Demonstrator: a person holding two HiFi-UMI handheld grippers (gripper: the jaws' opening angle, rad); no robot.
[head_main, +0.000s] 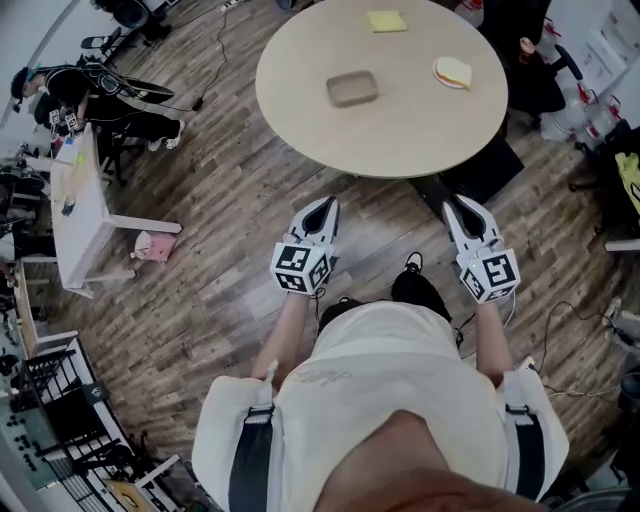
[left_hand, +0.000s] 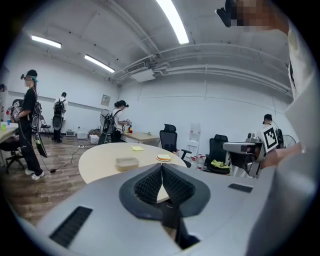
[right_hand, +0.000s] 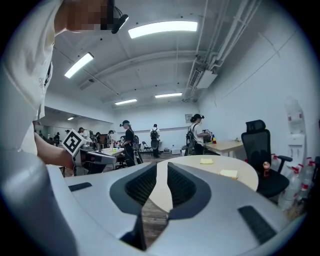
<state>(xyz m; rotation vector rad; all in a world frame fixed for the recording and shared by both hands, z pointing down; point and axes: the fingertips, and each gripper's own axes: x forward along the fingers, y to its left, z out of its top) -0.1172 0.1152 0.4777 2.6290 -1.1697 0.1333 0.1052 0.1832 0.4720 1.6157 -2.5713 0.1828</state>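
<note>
I hold both grippers in the air over the wooden floor, short of the round beige table (head_main: 400, 130). My left gripper (head_main: 327, 204) (left_hand: 161, 166) is shut, its ribbed pads meeting at the tips with nothing between them. My right gripper (head_main: 456, 204) (right_hand: 162, 165) stands open by a narrow gap and is empty. On the table lie a shallow tan container (head_main: 352, 88) (left_hand: 127, 162), a yellow pad (head_main: 386, 21) (left_hand: 137, 148) (right_hand: 206, 161) and a sandwich-like piece (head_main: 452, 72) (left_hand: 163, 158) (right_hand: 229, 173). All three lie well beyond both grippers.
A black office chair (head_main: 530, 75) (right_hand: 260, 150) stands at the table's far right. A white desk (head_main: 80, 205) with clutter stands at the left, a pink object (head_main: 153, 246) on the floor beside it. Cables cross the floor. Several people stand further back.
</note>
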